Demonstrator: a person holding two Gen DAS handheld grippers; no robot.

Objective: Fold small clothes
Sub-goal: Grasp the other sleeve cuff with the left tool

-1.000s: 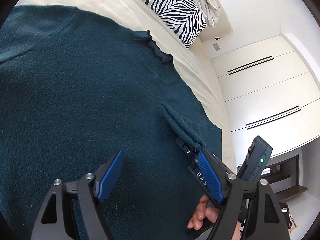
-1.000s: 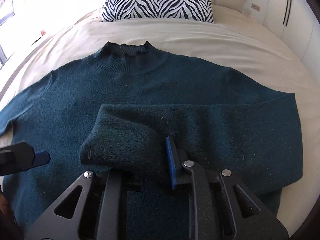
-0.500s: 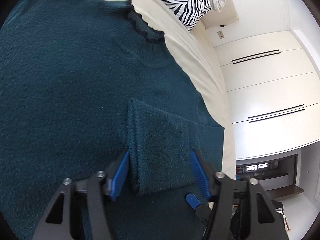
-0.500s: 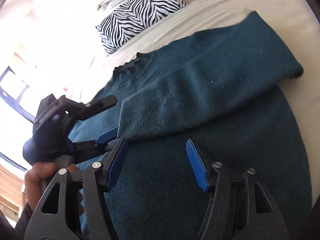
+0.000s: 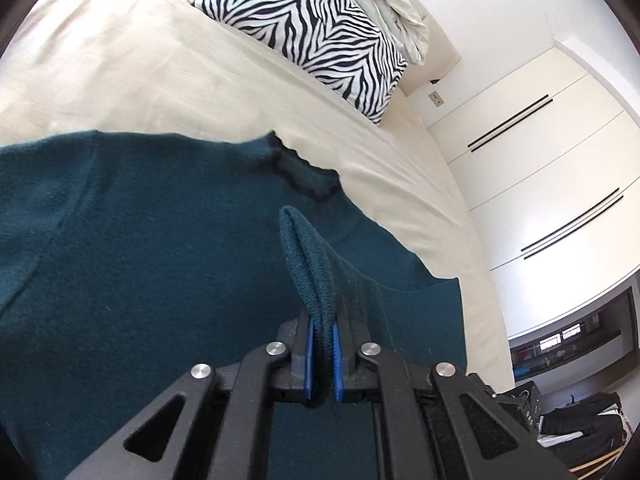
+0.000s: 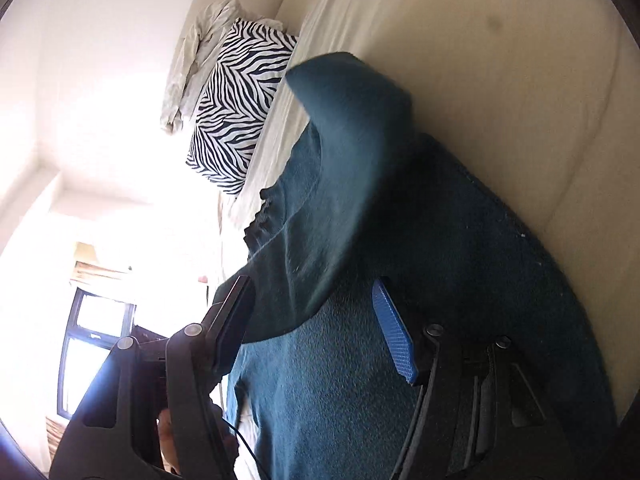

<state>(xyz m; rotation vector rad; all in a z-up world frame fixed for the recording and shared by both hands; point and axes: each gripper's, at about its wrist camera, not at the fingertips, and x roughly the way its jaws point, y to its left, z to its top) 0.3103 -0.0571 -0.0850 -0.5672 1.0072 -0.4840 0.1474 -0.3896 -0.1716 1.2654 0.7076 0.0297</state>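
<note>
A dark teal knit sweater (image 5: 140, 260) lies spread flat on a cream bed, collar (image 5: 304, 176) toward the pillow. My left gripper (image 5: 320, 356) is shut on the cuff of the folded-in sleeve (image 5: 308, 264) and holds it raised above the sweater's body. In the right wrist view the same sweater (image 6: 460, 260) fills the middle, with the sleeve (image 6: 352, 128) arched up across it. My right gripper (image 6: 316, 332) is open, its blue pad (image 6: 394, 332) just over the sweater body, holding nothing.
A zebra-print pillow (image 5: 312, 32) and a crumpled pale cloth (image 5: 392, 4) sit at the bed's head. The cream sheet (image 5: 120, 72) surrounds the sweater. White wardrobe doors (image 5: 540, 168) stand to the right. A bright window (image 6: 96, 344) is at the left.
My left gripper closed on the sleeve cuff and lifted it. My right gripper let go of the sleeve, opened, and rolled to the side.
</note>
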